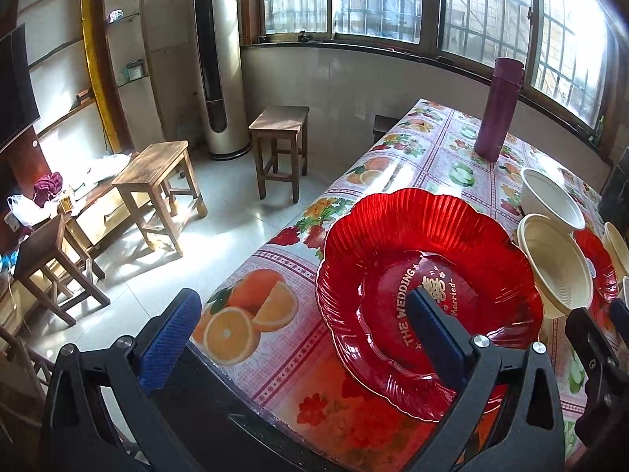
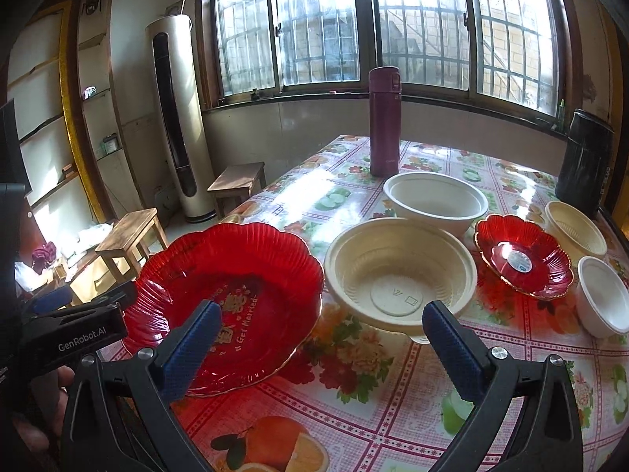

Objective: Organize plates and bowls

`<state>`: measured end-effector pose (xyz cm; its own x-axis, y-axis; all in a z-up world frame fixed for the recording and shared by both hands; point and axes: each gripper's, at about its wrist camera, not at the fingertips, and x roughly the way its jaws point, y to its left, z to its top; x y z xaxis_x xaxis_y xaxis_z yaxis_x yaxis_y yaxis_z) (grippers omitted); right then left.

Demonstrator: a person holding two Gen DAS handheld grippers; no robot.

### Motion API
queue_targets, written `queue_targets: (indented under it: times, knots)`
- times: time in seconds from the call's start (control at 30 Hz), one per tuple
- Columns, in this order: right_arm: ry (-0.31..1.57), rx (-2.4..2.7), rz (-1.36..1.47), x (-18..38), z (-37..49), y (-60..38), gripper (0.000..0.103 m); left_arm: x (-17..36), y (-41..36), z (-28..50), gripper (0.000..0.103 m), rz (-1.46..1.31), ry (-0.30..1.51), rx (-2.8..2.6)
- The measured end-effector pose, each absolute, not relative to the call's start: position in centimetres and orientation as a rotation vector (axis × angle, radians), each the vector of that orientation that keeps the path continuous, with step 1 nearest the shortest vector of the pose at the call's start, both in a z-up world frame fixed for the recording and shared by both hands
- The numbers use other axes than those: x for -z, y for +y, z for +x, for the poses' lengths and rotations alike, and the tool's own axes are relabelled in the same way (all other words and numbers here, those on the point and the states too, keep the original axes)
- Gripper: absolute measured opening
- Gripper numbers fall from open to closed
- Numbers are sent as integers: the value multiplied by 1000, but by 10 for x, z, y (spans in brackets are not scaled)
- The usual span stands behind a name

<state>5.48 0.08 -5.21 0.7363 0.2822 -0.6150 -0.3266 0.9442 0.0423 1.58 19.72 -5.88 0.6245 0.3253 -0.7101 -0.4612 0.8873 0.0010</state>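
Observation:
A large red scalloped plate (image 1: 428,287) (image 2: 236,275) with gold lettering lies at the table's left edge. My left gripper (image 1: 302,338) is open; one blue pad hangs over the plate's inside, the other is off the table edge. My right gripper (image 2: 324,350) is open and empty, low over the table in front of a cream bowl (image 2: 401,271) (image 1: 554,259). Behind that sits a white bowl (image 2: 436,200) (image 1: 550,196). A small red plate (image 2: 523,255), another cream bowl (image 2: 576,228) and a small white bowl (image 2: 603,299) lie to the right.
A maroon flask (image 2: 384,122) (image 1: 497,106) stands at the far end of the fruit-print table (image 2: 354,393). A dark canister (image 2: 585,161) is at the back right. Wooden stools (image 1: 157,181) and a tall fan unit (image 1: 220,59) stand on the floor to the left.

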Motion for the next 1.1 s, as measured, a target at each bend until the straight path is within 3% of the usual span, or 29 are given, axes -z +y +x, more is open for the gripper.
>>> queue_targets:
  times: [0.87,0.97,1.03,1.1]
  knots:
    - [898,-305,38,99,112,20,101,106,199,61,103,-192,1042,-387]
    - [932,-301,60,104,117,18,93,108,193,62,103,-146,1047,-387]
    - [967,-304,73,110,121,18,72,108,189,62,103,-130,1034,-383]
    - [966,-295,72,112,121,17,60,106,188,60,95,-124,1017,-370]
